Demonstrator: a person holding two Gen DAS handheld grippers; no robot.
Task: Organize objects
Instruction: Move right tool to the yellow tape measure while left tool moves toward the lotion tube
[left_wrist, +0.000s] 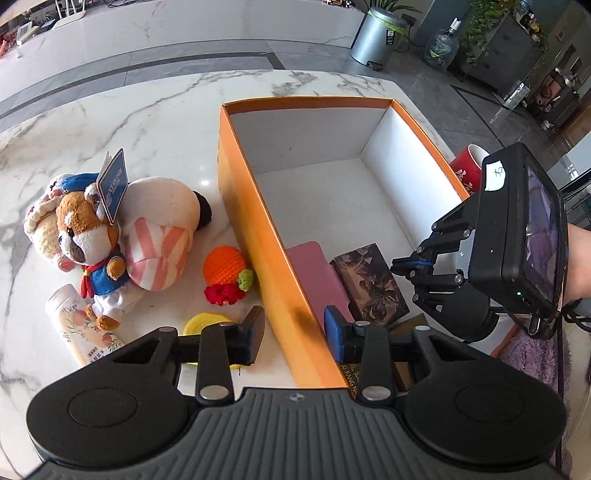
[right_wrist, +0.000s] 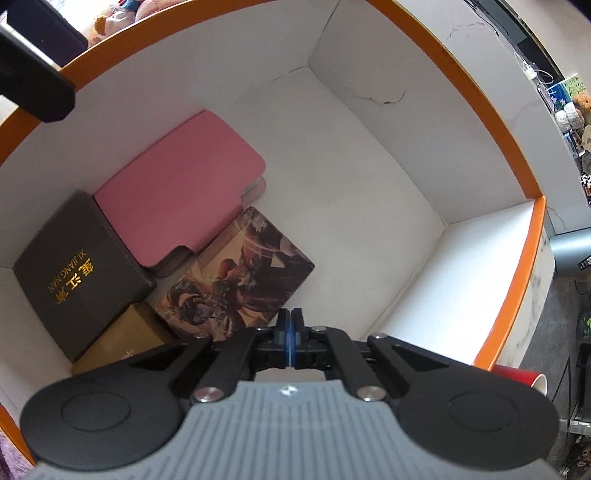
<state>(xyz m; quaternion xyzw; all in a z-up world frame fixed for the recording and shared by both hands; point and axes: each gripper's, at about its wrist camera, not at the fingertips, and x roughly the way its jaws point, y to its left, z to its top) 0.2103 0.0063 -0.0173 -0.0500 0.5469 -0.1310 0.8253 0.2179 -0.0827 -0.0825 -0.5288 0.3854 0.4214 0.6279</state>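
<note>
left wrist view: a white marble table (left_wrist: 155, 122) on a grey tiled floor carries 1 orange box (left_wrist: 258, 229) at centre, 3 plush toys (left_wrist: 110, 236) at left, 1 bottle (left_wrist: 79, 325), and the left gripper (left_wrist: 293, 334) spread empty astride the box wall. right wrist view: inside lie 4 flat items, the pink case (right_wrist: 181, 188) left of centre, with the right gripper (right_wrist: 290, 325) pressed together, empty, at lower centre.

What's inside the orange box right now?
Orange box: pink case, dark box, picture box, tan box. Anything beneath them is hidden.

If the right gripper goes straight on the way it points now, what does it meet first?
Probably the illustrated box in the orange box: the shut right gripper hangs over its near edge, though depth is unclear.
</note>
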